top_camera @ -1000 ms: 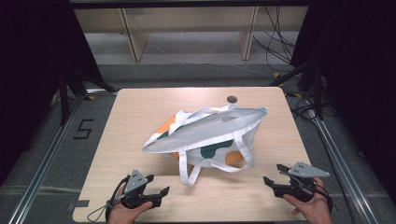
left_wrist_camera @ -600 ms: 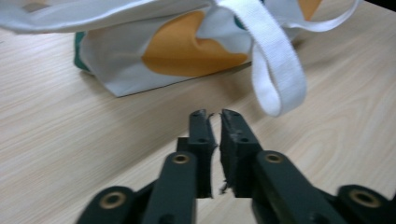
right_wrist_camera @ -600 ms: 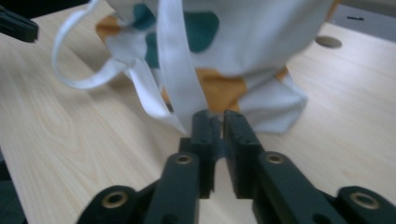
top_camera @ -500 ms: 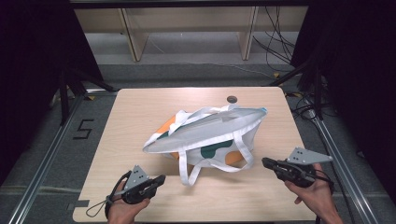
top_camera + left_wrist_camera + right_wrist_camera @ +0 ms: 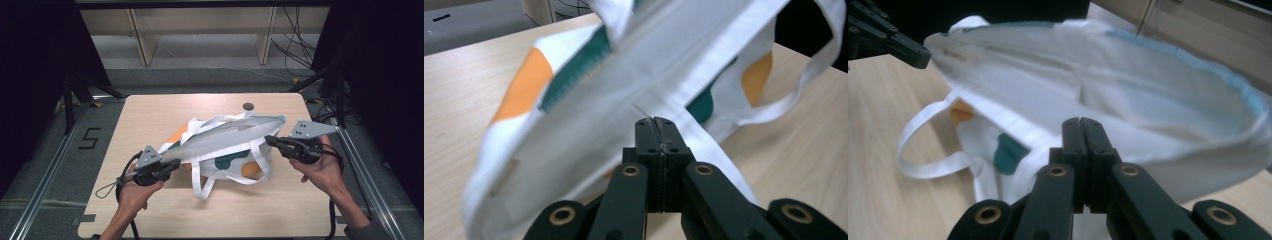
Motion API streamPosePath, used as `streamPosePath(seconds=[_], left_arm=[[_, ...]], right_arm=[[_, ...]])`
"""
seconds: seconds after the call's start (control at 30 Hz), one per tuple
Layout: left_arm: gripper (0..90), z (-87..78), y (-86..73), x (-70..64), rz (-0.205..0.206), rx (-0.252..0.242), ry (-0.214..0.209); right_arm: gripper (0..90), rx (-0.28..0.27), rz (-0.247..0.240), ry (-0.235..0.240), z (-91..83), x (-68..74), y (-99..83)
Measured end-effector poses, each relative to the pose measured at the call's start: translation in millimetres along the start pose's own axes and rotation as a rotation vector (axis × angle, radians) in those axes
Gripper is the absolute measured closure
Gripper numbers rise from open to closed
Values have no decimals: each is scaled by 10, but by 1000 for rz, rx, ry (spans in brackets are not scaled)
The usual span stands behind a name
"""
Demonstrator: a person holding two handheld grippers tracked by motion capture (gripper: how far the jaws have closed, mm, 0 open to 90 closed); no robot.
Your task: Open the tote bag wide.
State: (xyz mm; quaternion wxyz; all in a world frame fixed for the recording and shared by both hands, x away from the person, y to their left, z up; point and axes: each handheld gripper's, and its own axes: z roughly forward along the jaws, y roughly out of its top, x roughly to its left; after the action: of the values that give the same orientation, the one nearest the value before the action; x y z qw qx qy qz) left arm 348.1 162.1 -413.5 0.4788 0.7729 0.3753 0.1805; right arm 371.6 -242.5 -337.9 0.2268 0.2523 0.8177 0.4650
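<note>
High view: I see the tote bag (image 5: 225, 145) mid-table, white w/ orange and green patches. Its long axis runs diagonally, low end near-left by my left gripper (image 5: 167, 167), high end far-right by my right gripper (image 5: 270, 141). The mouth edge looks stretched into a flat strip between the two. One strap (image 5: 207, 182) loops down toward the near edge, resting on the wood; another arcs over the far side.

Left gripper view: jaws pressed together, tips right at the white fabric (image 5: 634, 95), but I can't tell if cloth is actually pinched. Right gripper view: jaws likewise clenched w/ no gap, bag rim (image 5: 1128, 105) just beyond the tips; grip on cloth not clear either. The left gripper shows top-left there, at the bag's other end.

Room to move: plenty of bare table (image 5: 150, 115) on the far-left and along the near edge. The bag's right end sits near the table's right edge. A small dark round spot (image 5: 248, 106) lies near the far edge, apart from the bag.

Surface is pale wood, matte. Grey floor around it, w/ a "5" marking (image 5: 89, 138) left of the table, metal rails both sides, cables (image 5: 295, 50) far right, wooden shelving (image 5: 200, 25) behind, dark curtains on both flanks.
</note>
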Motion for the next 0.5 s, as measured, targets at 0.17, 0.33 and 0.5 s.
streamPosePath(seconds=[0.17, 0.33, 0.5], left_arm=[[893, 146, 183, 162, 1, 8, 38], [892, 363, 363, 414, -21, 17, 95], [894, 558, 308, 702, -65, 80, 134]], right_arm=[[900, 47, -13, -54, 150, -188, 212], [900, 175, -68, -120, 521, -403, 246], [900, 355, 7, -150, 911, -733, -18]])
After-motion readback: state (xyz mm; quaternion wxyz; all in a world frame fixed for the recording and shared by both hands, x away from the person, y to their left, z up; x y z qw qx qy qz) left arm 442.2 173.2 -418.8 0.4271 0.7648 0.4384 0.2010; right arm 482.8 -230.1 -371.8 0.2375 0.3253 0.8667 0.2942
